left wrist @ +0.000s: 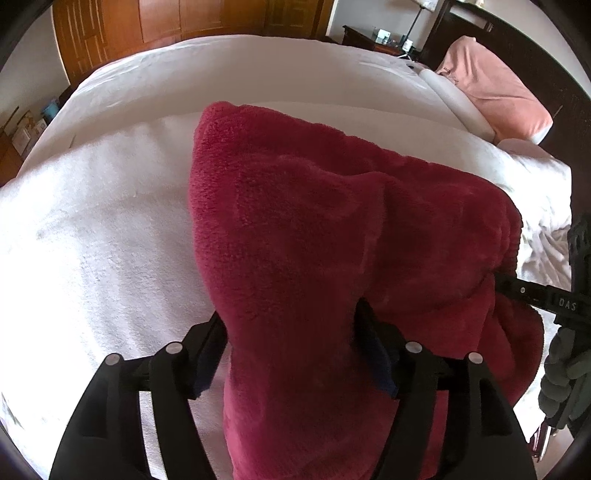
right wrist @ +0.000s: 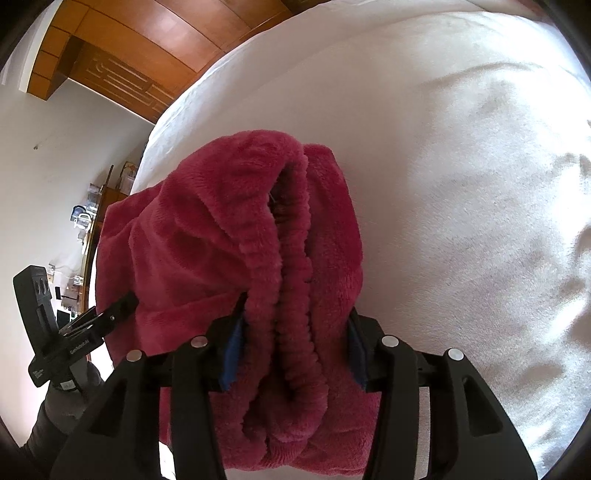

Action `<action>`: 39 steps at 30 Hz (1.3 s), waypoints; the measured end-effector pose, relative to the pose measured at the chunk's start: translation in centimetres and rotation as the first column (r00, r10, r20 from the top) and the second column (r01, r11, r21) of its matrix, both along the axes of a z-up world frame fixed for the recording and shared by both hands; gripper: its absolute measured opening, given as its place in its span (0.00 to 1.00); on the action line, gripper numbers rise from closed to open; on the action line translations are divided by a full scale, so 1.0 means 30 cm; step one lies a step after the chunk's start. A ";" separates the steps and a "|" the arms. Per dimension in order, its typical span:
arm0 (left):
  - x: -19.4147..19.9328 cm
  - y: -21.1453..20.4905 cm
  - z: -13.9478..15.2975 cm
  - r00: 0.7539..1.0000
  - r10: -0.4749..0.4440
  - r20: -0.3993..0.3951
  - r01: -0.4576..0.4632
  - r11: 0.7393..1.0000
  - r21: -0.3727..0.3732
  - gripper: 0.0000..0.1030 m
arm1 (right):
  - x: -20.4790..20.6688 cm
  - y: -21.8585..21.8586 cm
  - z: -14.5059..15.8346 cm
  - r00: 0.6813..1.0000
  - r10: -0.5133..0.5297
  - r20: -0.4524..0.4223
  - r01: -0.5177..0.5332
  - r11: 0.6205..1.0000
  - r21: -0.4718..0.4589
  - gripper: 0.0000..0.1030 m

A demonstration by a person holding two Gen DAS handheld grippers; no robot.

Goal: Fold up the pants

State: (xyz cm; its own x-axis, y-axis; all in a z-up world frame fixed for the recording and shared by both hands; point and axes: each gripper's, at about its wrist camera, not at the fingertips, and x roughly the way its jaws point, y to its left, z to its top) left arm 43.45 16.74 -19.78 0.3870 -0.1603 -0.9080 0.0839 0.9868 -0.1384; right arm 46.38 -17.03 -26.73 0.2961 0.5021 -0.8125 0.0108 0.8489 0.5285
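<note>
The pants [left wrist: 314, 236] are dark red fleece, bunched in thick folds over the white bed. My left gripper [left wrist: 291, 321] is shut on a thick fold of them; the cloth hides its fingertips. My right gripper [right wrist: 295, 314] is shut on the ribbed elastic waistband [right wrist: 291, 295], which runs between its fingers. In the left wrist view the right gripper [left wrist: 517, 286] enters the cloth from the right edge. In the right wrist view the left gripper [right wrist: 122, 306] grips the pants [right wrist: 207, 236] at the lower left.
A white towel-like cover [left wrist: 92, 236] lies over the bed [left wrist: 221, 66]. A pink pillow [left wrist: 495, 92] and dark headboard [left wrist: 569, 74] are at the far right. Wooden wardrobes [left wrist: 166, 22] stand behind the bed. A cluttered shelf [right wrist: 85, 221] stands by the wall.
</note>
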 end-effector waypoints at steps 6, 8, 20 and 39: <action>-0.009 -0.007 0.012 1.000 0.006 0.007 -0.006 0.999 0.034 0.72 | -0.008 0.011 0.020 1.000 -0.009 0.013 0.010 0.999 -0.045 0.53; -0.012 -0.017 0.018 1.000 0.005 0.013 -0.006 0.999 0.054 0.72 | -0.014 0.024 0.038 1.000 -0.008 0.024 0.010 0.998 -0.066 0.54; -0.035 -0.031 0.072 0.998 0.035 0.049 -0.040 0.994 0.103 0.73 | -0.081 0.051 0.202 0.986 -0.034 0.161 0.077 0.960 -0.271 0.56; -0.249 -0.041 0.024 0.999 0.052 -0.014 -0.049 0.990 0.135 0.74 | -0.230 0.219 0.072 0.964 0.250 0.094 -0.183 0.876 -0.446 0.48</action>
